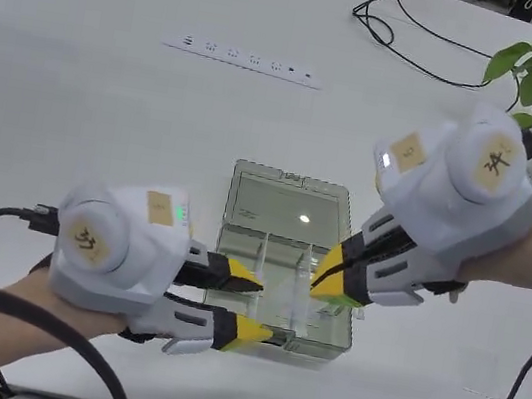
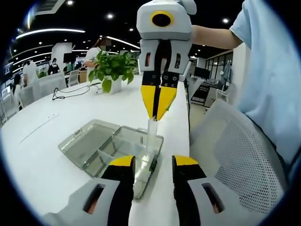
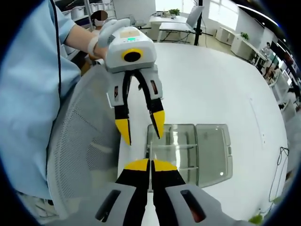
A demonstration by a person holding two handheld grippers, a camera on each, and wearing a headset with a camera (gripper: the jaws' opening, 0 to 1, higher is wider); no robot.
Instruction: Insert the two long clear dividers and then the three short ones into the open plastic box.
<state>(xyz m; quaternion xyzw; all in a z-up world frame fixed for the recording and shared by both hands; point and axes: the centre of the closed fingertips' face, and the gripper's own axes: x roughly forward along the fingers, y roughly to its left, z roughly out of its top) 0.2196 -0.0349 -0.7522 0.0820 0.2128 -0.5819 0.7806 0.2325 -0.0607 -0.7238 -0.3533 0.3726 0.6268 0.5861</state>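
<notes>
my right gripper [image 1: 334,281] is pinched shut on a clear divider [image 2: 151,134], which stands upright in the open box [image 1: 283,253] at the lower middle of the head view. my left gripper [image 1: 257,307] has its jaws apart, holding nothing, at the box's lower left edge.

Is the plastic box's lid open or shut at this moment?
Open. The lid lies flat on the table beside the box tray, and the right gripper holds a clear divider upright in the uncovered tray.
</notes>
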